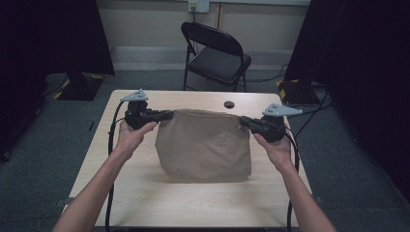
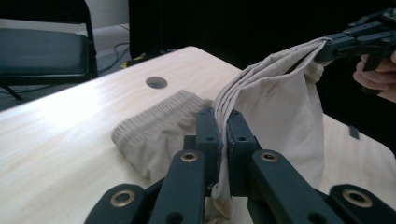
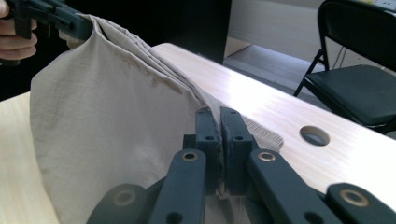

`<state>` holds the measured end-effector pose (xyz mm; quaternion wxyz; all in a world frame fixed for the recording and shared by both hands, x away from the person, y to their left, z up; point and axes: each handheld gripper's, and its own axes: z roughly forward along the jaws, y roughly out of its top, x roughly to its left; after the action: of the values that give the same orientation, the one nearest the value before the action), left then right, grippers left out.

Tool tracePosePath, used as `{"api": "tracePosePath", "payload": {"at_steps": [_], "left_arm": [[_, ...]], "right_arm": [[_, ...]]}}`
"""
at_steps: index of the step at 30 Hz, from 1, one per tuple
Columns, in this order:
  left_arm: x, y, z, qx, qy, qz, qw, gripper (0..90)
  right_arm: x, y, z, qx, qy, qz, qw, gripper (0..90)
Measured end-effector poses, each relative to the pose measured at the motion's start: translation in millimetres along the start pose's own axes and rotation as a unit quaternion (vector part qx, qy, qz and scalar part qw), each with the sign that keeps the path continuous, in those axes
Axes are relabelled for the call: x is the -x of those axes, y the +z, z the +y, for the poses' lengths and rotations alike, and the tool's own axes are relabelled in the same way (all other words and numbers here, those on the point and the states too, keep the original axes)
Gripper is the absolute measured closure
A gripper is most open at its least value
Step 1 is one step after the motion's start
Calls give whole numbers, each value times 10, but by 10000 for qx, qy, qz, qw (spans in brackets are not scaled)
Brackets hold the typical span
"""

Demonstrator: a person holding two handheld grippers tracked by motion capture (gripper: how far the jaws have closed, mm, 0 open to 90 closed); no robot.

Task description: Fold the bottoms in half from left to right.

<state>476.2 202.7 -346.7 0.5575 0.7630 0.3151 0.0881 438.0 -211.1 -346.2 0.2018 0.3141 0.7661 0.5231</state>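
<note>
Beige cloth held up by two corners above the counter.

The person's forearms enter from the near edge. The left hand-held gripper (image 1: 164, 115) has its jaws pressed together on the cloth's (image 1: 205, 145) upper left corner; the right hand-held gripper (image 1: 243, 122) pinches the upper right corner likewise. The cloth hangs folded between them, its top edge taut, its lower part resting on the light wooden counter (image 1: 145, 193), with a ribbed hem (image 2: 154, 116) lying flat. Beyond are a round hole (image 1: 229, 104) in the counter and a black folding chair (image 1: 217, 53).
</note>
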Motion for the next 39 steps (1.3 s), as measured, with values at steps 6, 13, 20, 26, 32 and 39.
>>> {"api": "tracePosePath", "payload": {"at_steps": [6,13,20,26,32,39], "left_arm": [[-133,113,166,14,1,145,9999,865],[-294,320,211,-20,-117,330,9994,847],[-449,314,183,172,-344,710,9967,664],[-379,283,40,79,-303,575,9979,664],[-200,242,-114,-60,-179,277,9994,687],[-31,344,-533,-630,-72,61,9980,728]], "right_arm": [[157,124,158,27,62,-173,9998,874],[367,351,164,-132,216,-462,9986,871],[586,494,96,-206,622,-1146,9913,618],[574,470,-7,-318,605,-1090,9917,581],[394,443,-164,-399,537,-780,9947,577],[137,452,-455,-794,367,-264,9958,651]]}}
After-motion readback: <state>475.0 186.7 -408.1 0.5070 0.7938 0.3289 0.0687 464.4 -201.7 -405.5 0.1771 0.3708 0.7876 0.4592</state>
